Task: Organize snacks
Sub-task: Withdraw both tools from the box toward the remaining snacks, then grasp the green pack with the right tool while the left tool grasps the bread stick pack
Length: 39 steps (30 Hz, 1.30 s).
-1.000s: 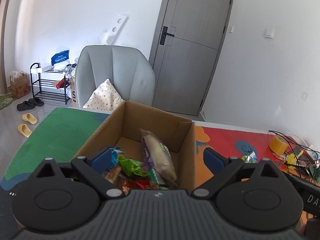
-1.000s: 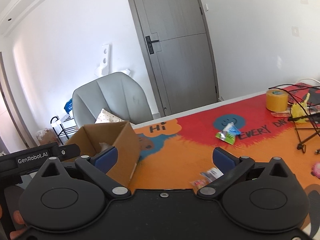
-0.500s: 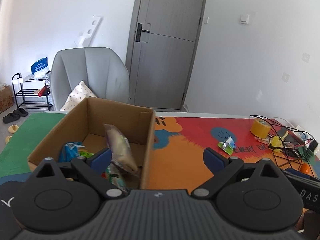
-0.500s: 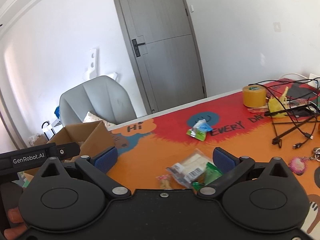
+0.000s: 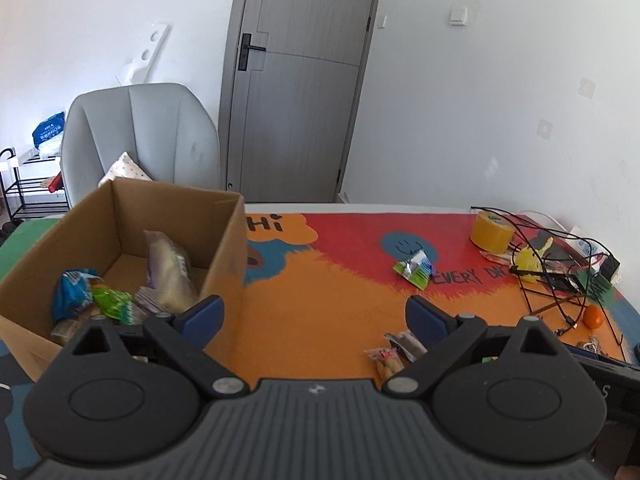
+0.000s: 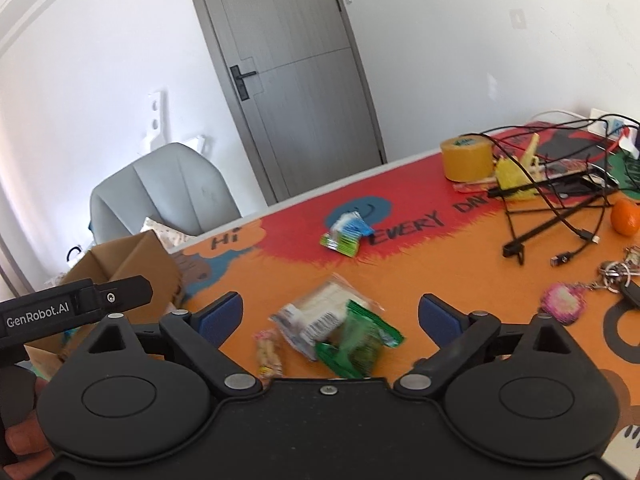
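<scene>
Right wrist view: I am lining my right gripper point(image 6: 330, 314) up over the snack cluster point(image 6: 332, 324), its wide jaws just narrowing, nothing gripped.
Going left to right, I am seeing the cardboard box point(image 5: 120, 240) at the table's point(image 5: 320, 300) left end, my left gripper point(image 5: 314, 314) hanging wide and empty, the cluster at the near edge, long axis slanting, nearer my right hand.

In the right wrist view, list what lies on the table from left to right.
cardboard box → thin snack stick pack → clear wrapped snack → yellow tape roll → pink keychain → orange
</scene>
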Available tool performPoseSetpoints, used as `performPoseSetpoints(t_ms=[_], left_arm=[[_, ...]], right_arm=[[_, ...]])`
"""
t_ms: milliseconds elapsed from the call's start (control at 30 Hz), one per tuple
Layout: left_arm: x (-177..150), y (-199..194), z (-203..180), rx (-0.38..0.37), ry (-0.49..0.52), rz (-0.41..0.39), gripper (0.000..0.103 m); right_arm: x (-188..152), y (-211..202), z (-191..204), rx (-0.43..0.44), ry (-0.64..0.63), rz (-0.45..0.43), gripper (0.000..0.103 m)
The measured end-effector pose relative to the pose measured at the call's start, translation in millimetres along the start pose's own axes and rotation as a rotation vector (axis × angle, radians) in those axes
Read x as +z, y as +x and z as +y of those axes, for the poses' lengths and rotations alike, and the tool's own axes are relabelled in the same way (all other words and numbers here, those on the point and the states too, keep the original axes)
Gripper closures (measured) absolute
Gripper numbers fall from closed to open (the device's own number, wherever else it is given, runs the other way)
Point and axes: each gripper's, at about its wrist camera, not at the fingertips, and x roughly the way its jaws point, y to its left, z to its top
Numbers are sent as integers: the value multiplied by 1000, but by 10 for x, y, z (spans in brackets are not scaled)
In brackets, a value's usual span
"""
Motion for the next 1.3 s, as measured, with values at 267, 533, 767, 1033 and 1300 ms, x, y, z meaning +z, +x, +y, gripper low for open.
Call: performPoseSetpoints(t_ms=[267,533,767,1033,1300], left_arm=[[-121,185,-189,2,33,28,8],[-160,275,-292,-10,44,45,12],[-243,423,-367,-17,48,92,21],[-357,620,-515,-38,66,129,28],[-453,755,-574,-57,70,171,43]], right_arm=[[-85,177,-199,-23,29,55,25],[-155,319,-270,-33,51,81,31],[-234,439,-288,-52,35,132,51],[-257,348,-428,-54,55,115,69],[-248,275,-523,-60,85,97,72]])
